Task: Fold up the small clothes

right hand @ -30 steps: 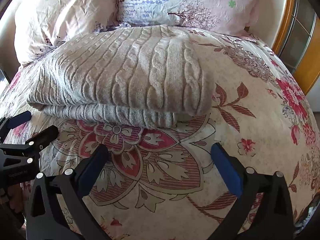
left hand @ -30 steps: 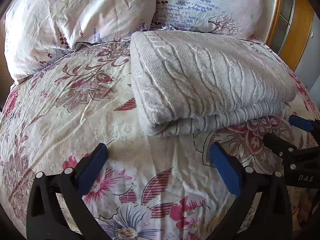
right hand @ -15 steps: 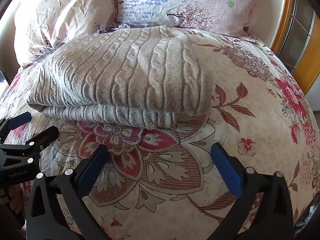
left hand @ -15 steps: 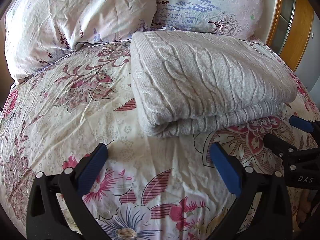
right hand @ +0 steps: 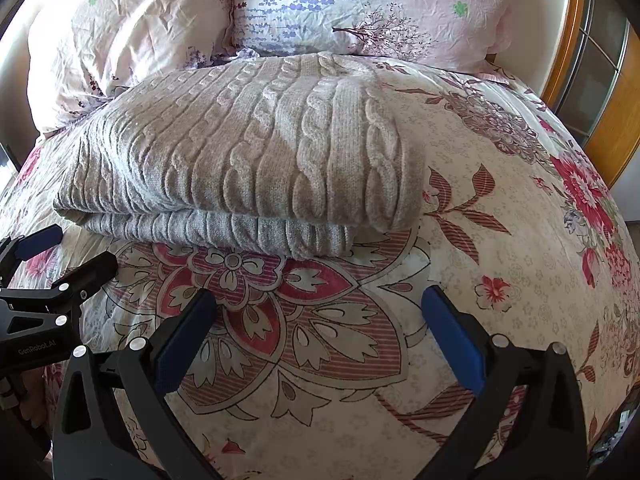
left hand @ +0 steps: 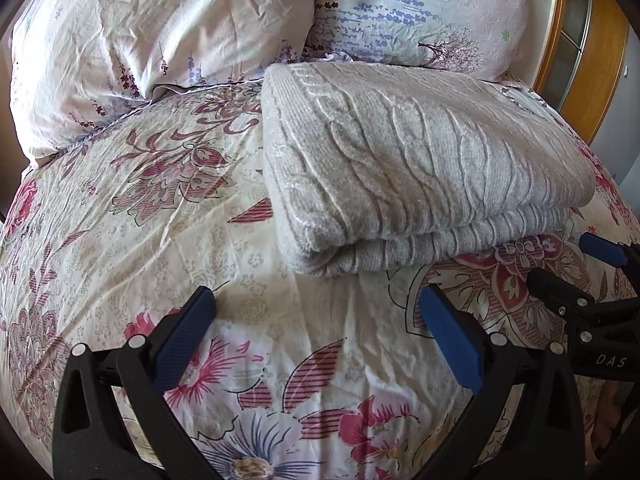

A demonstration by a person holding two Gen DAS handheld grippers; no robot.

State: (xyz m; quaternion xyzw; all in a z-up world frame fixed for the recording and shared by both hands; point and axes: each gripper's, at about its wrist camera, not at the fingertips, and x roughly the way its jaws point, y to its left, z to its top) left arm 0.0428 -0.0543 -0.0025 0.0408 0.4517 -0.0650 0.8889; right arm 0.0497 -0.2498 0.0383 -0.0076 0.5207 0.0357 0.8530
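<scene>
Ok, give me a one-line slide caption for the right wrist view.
Open right gripper hovers before a folded grey cable-knit sweater on a floral bedspread.

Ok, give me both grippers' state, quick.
Left gripper: open, holding nothing, short of the folded sweater.
Right gripper: open, holding nothing.

A floral duvet [left hand: 168, 216] covers the bed. At its far end lie two pillows: a pink one [left hand: 168, 40] on the left, a lavender-print one [left hand: 420, 12] on the right. A wooden door [right hand: 600, 80] stands far right.
</scene>
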